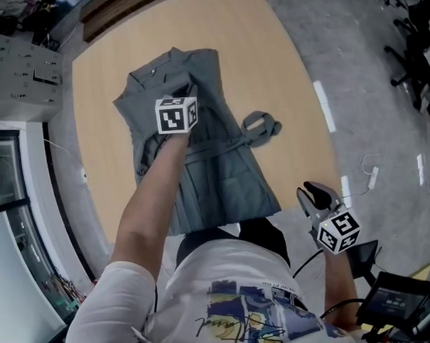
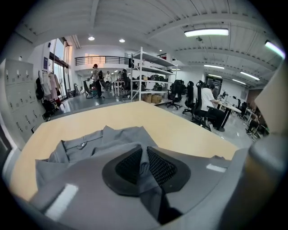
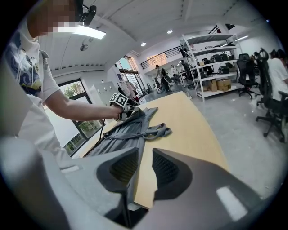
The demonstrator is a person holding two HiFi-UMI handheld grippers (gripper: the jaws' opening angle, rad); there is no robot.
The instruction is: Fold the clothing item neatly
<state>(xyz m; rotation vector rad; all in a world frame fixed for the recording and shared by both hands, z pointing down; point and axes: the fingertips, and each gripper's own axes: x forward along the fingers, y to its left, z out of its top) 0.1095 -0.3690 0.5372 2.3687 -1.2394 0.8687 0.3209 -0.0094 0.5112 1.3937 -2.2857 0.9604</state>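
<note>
Pinching a limp grey cloth garment (image 1: pixel 230 181)
Left gripper (image 2: pixel 145 155) clamped a soft far fold; right gripper (image 3: pixel 145 164) stood narrowly open, empty; hems seemed best to grasp.

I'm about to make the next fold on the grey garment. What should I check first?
1. Left gripper grip on the grey garment: ok. The jaws are shut on a fold of cloth near the collar.
2. Right gripper free: ok. The jaws are apart with nothing between them, and it is held beside the table.
3. Belt tucked in: not ok. Its loop sticks out sideways onto the table.
4. Cloth lying flat: not ok. It is creased and bunched around the held fold.
5. Hem fully on the table: cannot tell. The person's body hides the near edge.
</note>
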